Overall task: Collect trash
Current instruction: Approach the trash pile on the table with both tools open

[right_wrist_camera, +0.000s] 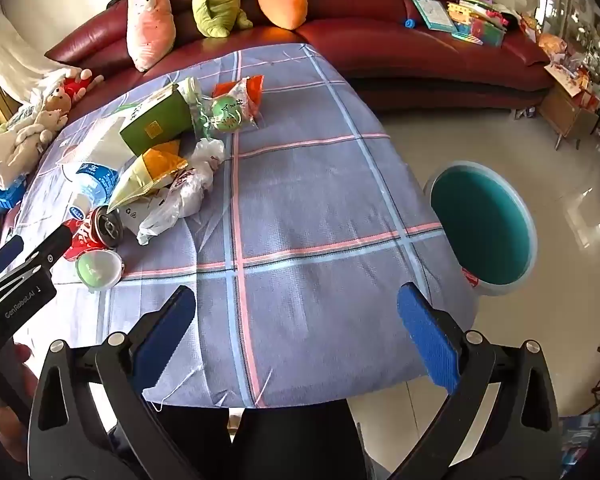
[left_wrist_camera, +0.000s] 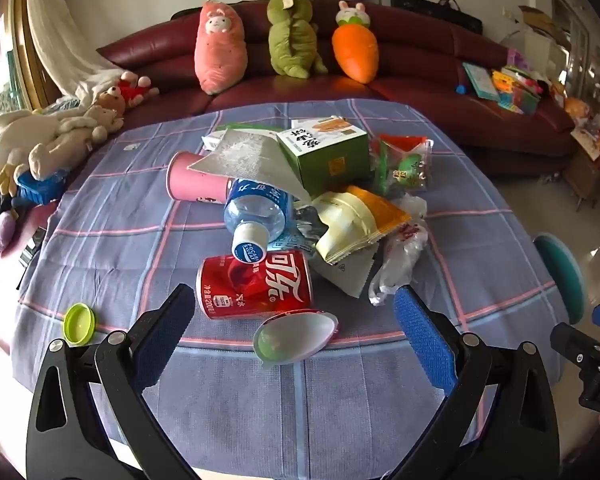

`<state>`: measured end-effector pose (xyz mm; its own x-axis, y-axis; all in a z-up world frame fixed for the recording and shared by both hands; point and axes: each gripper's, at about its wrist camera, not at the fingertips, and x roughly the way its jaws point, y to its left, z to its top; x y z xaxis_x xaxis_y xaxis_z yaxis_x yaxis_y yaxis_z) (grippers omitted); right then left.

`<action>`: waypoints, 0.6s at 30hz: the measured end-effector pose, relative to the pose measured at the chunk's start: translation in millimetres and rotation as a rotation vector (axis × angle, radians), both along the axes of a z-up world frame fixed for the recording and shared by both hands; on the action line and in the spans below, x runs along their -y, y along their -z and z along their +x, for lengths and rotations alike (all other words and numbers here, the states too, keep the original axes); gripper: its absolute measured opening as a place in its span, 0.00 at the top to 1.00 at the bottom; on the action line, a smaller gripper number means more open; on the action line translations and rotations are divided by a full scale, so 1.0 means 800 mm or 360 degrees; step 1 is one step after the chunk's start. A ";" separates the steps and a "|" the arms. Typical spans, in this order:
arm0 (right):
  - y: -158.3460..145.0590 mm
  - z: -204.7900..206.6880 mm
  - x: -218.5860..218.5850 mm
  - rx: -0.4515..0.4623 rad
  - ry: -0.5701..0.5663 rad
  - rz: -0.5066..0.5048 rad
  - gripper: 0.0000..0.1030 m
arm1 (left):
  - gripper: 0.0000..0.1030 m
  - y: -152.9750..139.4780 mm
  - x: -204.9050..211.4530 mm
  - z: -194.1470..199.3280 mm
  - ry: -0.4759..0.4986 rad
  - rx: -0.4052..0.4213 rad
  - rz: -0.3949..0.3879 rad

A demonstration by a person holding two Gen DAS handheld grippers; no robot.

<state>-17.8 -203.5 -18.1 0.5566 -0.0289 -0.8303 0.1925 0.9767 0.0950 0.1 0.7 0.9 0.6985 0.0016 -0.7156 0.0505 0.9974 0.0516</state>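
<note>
My left gripper point(left_wrist_camera: 294, 332) hangs wide open and empty over the plastic shell point(left_wrist_camera: 296, 338), just before the red can point(left_wrist_camera: 256, 286) in the trash pile. My right gripper point(right_wrist_camera: 296, 334), equally open, holds nothing above bare cloth point(right_wrist_camera: 308, 208). I'd drop the left straight down and pinch the shell's rim without nudging the can.

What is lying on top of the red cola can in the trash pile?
The capped neck of the clear plastic bottle overlaps the top of the red cola can. Whether it rests on the can is unclear. The can's underside is hidden against the tablecloth.
</note>
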 end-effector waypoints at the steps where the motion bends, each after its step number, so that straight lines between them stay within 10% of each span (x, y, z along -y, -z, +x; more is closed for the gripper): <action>1: 0.000 0.000 0.001 0.0000 -0.0001 -0.0001 0.06 | 0.04 0.000 0.000 0.000 -0.0006 0.0004 0.0003; 18: -0.007 -0.005 0.001 -0.0033 -0.0008 0.0033 0.06 | 0.04 -0.006 -0.011 -0.004 -0.0009 -0.0046 -0.0011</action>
<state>-22.0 -204.2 -12.5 0.5394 -0.0090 -0.8420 0.1899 0.9755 0.1112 -2.7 9.7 5.7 0.6774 0.0005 -0.7356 0.0462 0.9980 0.0433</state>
